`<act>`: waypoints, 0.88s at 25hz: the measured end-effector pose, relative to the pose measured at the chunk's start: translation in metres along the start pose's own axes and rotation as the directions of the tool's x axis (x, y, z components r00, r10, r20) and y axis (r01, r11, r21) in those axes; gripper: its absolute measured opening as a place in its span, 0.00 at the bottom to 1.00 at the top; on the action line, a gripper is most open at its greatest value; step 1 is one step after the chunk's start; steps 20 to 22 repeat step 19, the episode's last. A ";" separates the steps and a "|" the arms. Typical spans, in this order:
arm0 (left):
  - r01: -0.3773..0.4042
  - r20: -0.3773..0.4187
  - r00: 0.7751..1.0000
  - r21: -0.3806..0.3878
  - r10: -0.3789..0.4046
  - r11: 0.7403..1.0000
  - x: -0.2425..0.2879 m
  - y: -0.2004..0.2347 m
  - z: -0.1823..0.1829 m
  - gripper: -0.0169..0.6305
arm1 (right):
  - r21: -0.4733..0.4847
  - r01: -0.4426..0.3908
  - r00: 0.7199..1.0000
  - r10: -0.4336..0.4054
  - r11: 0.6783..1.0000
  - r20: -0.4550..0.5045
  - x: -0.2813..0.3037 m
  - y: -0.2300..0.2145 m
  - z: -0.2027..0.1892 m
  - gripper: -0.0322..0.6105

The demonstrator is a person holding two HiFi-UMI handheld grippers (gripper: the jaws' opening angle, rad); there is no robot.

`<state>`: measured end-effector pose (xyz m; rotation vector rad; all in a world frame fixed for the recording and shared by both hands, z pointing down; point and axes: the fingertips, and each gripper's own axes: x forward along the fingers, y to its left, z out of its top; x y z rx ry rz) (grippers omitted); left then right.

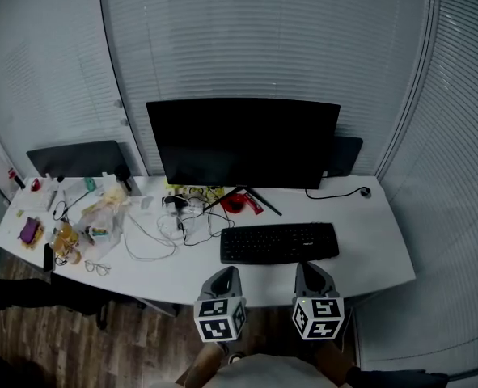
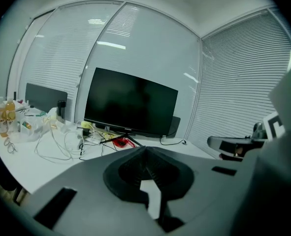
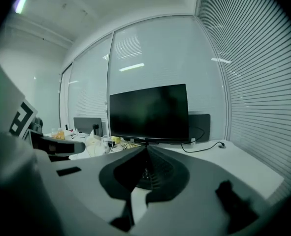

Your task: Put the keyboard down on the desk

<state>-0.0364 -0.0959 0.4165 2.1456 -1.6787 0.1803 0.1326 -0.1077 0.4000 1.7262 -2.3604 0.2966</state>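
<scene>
Left tongs (image 1: 227,273) and right tongs (image 1: 309,269) closed, empty, keyboard (image 1: 279,242) on desk (image 1: 368,249), person (image 1: 259,372) cut off below

I'm in an office: a white desk (image 1: 368,245) with monitor (image 1: 243,140) and keyboard (image 1: 279,242), slatted blinds (image 1: 457,136) lining glass walls.

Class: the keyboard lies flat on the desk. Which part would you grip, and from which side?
The near long edge, towards both ends, from the front of the desk. The keyboard is long, thin and flat; that edge is clear and faces the left gripper and right gripper.
</scene>
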 end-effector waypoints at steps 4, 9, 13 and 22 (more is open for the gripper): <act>-0.021 -0.016 1.000 -0.006 0.021 1.000 -0.004 0.008 -0.005 0.05 | -0.001 0.002 1.000 -0.002 1.000 -0.016 -0.001 0.002 -0.004 0.10; -0.039 -0.034 0.999 -0.009 0.039 0.999 -0.003 0.015 -0.014 0.05 | 0.002 0.006 1.000 -0.006 1.000 -0.029 0.000 0.002 -0.011 0.10; -0.037 -0.043 0.998 -0.003 0.037 0.999 -0.002 0.011 -0.016 0.05 | -0.002 0.012 0.999 -0.012 1.000 -0.040 -0.001 -0.002 -0.013 0.10; -0.027 -0.052 0.998 0.000 0.027 1.000 -0.002 0.002 -0.023 0.05 | -0.003 0.013 0.999 -0.013 1.000 -0.046 -0.006 -0.007 -0.017 0.10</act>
